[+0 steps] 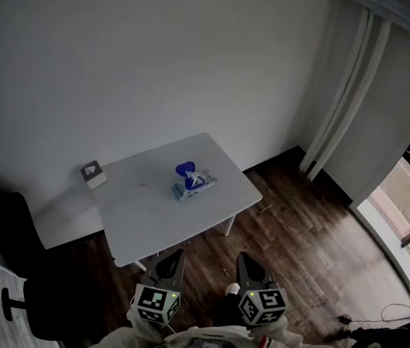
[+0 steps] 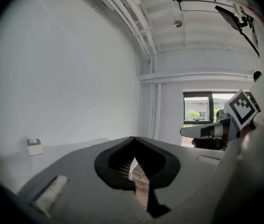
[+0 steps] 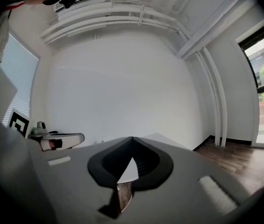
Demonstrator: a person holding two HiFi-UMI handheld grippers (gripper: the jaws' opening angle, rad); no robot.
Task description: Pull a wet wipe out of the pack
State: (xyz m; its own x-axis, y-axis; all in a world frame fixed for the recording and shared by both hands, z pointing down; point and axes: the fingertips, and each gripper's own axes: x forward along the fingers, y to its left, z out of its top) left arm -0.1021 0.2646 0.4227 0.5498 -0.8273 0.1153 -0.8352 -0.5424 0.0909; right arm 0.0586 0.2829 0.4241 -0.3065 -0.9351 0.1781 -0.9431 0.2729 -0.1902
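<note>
**A:** Where is the pack?

**B:** The wet wipe pack point(image 1: 193, 183) lies near the middle of the white table point(image 1: 154, 223), at the centre of the head view. A blue flap stands up at its upper-left end. A small box point(image 1: 93, 174) sits at the table's left edge, well apart from the pack.

**A:** And the tools?

**B:** Both are low at the bottom edge of the frame, well short of the table. The left tool point(image 1: 174, 258) has its jaws pressed together with nothing between them. The right tool point(image 1: 243, 261) is the same, closed and empty. Each points roughly level toward the table.

**A:** So the step in hand is the approach?

**B:** It seems so. To do it well, the person should carry both tools over the near table edge and spread the jaws before reaching the pack, not at it. One tool probably has to pin the pack's body flat, since a light pack is likely to lift with the wipe. The other should come down at the opening beneath the flap and pinch only the top sheet.

**A:** Risks?

**B:** Whether a wipe tip sticks out is too small to tell from here. Catching the film or the flap instead of the wipe would likely drag the whole pack toward the table edge.
</note>
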